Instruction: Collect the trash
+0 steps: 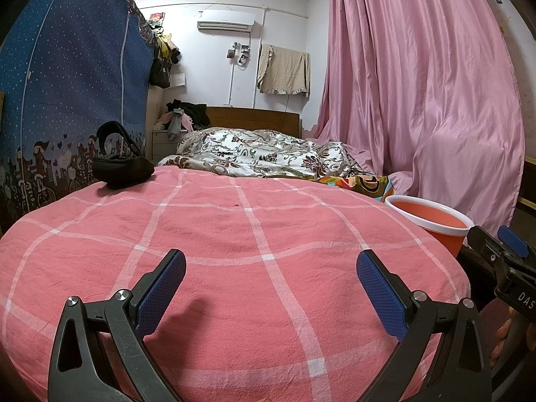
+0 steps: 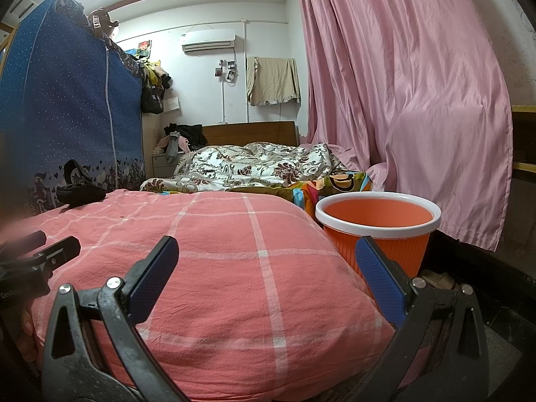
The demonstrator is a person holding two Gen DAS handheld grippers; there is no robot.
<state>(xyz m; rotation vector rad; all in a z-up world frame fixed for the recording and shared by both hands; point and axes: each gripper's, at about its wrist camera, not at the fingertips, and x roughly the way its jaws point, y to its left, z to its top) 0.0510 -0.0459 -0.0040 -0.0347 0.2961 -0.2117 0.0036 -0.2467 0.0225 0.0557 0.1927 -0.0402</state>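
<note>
Both claws hover low over the pink checked quilt (image 1: pixel 254 268) with their blue pads spread wide, and neither pinches or touches anything: the left gripper (image 1: pixel 271 271) fills the bottom of the left view, the right gripper (image 2: pixel 266 258) the bottom of the right view. The orange bin (image 2: pixel 378 231) with its white rim stands at the quilt's right edge, right of centre in the right view and at the right edge in the left view; its inside is too low to see, so I cannot tell whether trash already lies in it. No plain piece of trash shows on the quilt; a tiny red speck (image 1: pixel 236 205) sits in the middle of the left view, too small to identify, and a black pouch (image 1: pixel 122 169) rests at the far left edge of the quilt, which looks like a belonging, not litter. This fits either a bed yet to be searched or one already cleared. To work well from here, I would judge it wise to keep the pads wide and scan the quilt's folds before pinching.
</note>
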